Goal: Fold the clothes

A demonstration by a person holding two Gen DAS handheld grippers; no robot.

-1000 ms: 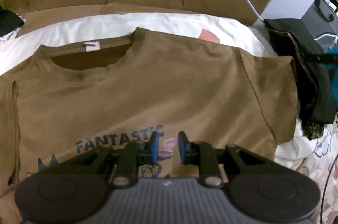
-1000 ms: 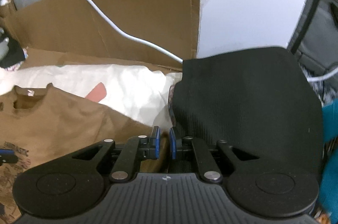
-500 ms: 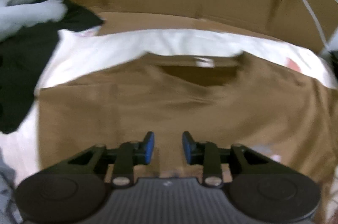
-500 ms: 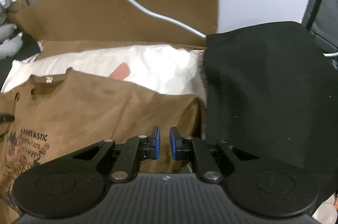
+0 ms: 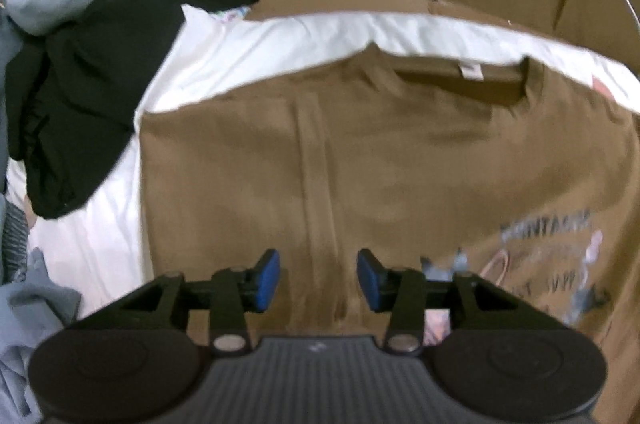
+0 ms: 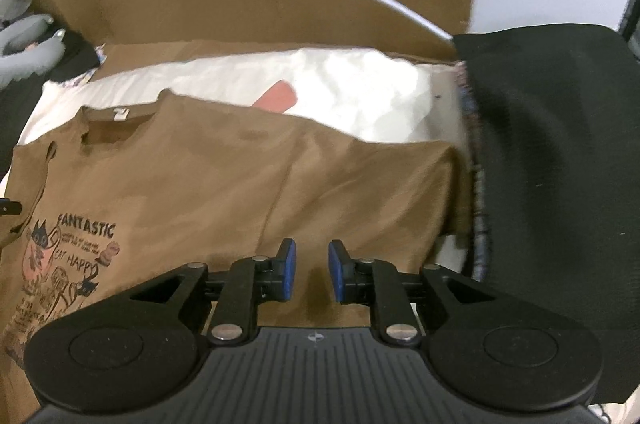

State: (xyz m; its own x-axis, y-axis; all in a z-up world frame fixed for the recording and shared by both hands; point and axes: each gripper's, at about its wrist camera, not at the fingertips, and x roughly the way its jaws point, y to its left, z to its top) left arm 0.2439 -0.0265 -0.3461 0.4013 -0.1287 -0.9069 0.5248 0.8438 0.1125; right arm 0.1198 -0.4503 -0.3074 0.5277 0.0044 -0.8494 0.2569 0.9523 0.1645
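One brown T-shirt (image 5: 400, 160), two parted grippers.

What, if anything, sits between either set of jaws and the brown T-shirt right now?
Nothing visible. The left gripper and right gripper both hang open right over the brown T-shirt; the black garment lies beside its sleeve.

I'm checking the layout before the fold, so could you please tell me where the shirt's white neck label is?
The white neck label sits inside the collar of the brown T-shirt, upper right in the left wrist view, upper left in the right wrist view, just below the white sheet.
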